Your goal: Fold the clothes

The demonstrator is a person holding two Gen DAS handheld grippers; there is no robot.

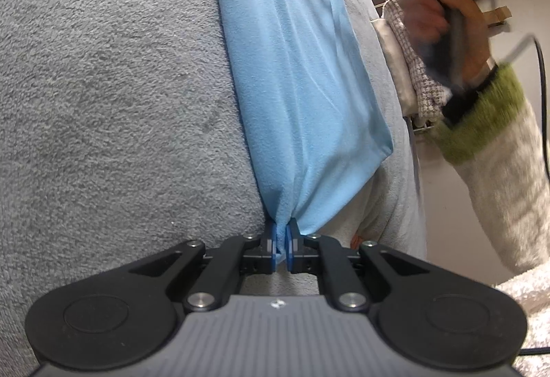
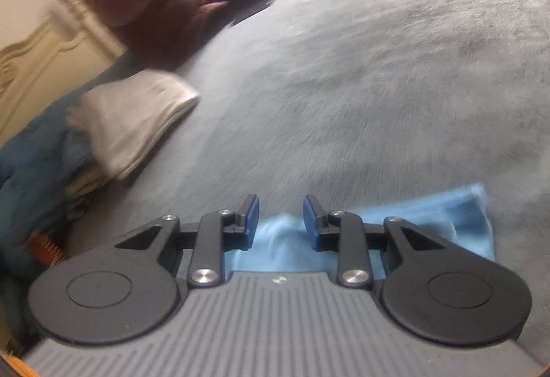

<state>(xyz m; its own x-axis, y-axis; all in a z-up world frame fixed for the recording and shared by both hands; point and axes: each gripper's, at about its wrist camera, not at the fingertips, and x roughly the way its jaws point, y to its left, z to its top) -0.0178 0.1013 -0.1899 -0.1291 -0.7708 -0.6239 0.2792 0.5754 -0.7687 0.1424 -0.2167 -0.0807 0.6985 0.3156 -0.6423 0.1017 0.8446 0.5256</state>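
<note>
Left gripper (image 1: 282, 239) first: jaws pressed together on a bunched corner of the light blue cloth (image 1: 295, 74), pinched right at the near end. From that pinch the cloth runs straight away toward the far side, long and narrow, lying on the grey blanket (image 1: 110, 84) with a few lengthwise creases. Looks doubled over along its length already, though hard to be sure from this angle.

Further right in the same view: right hand (image 1: 443, 15) up in the air above the far right end, blurred, wrapped around its tool. Fuzzy green-cuffed sleeve (image 1: 488, 122) below it.

Over to the right gripper (image 2: 280, 218): jaws spread wide, nothing between them. Blue cloth (image 2: 429, 222) shows just under and to the right of the tips, close but not gripped. Stack of folded whitish laundry (image 2: 134, 122) far left, well apart.

So the key bit: long axis points away from the closed left jaws, far end loose, open right gripper nearest to that free end. Probably a case of catching the far end and bringing it toward the pinched one, or a fold just laid down and let go. Can't tell which.
</note>
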